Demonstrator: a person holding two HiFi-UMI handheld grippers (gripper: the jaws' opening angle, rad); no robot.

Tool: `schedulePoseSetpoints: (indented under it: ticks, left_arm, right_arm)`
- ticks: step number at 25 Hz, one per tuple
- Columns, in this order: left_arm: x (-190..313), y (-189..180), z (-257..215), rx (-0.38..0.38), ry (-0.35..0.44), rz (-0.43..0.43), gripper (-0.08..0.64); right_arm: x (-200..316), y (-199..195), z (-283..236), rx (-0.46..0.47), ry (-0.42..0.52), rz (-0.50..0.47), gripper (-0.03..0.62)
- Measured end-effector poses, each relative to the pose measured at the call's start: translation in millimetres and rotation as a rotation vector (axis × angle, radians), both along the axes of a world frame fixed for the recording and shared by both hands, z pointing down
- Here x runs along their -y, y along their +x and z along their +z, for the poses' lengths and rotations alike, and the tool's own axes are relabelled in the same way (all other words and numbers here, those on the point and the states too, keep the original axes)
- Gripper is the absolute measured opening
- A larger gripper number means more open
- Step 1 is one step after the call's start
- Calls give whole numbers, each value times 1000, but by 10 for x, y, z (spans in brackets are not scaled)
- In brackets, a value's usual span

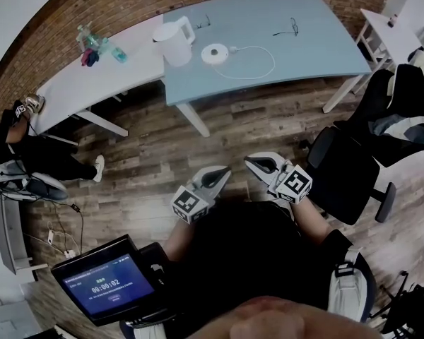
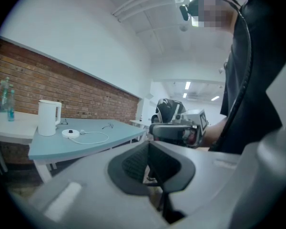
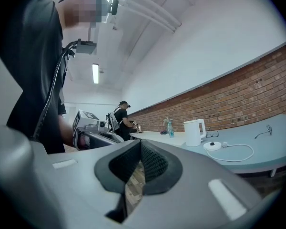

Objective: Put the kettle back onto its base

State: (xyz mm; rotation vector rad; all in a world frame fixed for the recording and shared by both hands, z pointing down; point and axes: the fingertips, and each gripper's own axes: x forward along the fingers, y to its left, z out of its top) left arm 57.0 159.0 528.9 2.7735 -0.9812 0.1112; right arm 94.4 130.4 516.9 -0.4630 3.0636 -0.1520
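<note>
A white kettle [image 1: 173, 42] stands on the blue table [image 1: 304, 48], its handle turned toward the round white base [image 1: 215, 53] just to its right. A white cord loops away from the base. Both grippers are held close to the body over the wooden floor, far short of the table. My left gripper [image 1: 215, 177] and my right gripper [image 1: 258, 164] are both shut and hold nothing. The left gripper view has the kettle [image 2: 48, 118] and base [image 2: 70, 133] far off at the left. In the right gripper view, kettle [image 3: 194, 132] and base [image 3: 212, 146] lie at the right.
Two pairs of glasses [image 1: 286, 28] lie on the blue table. Bottles [image 1: 113, 50] stand on the adjoining white table [image 1: 71, 90]. A person [image 1: 28, 154] sits at the left. A black office chair [image 1: 350, 175] is at my right, a lit screen [image 1: 109, 281] below left.
</note>
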Motion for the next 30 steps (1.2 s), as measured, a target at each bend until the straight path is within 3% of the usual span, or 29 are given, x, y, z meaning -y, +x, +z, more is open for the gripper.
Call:
schedulePoseSetpoints:
  ticks: [15, 30]
  left_arm:
    - [57, 114, -7, -29, -6, 42, 2]
    - [338, -228, 70, -25, -41, 27, 2]
  right_arm:
    - [-26, 18, 100, -30, -24, -4, 3]
    - [257, -374, 144, -68, -20, -12, 3]
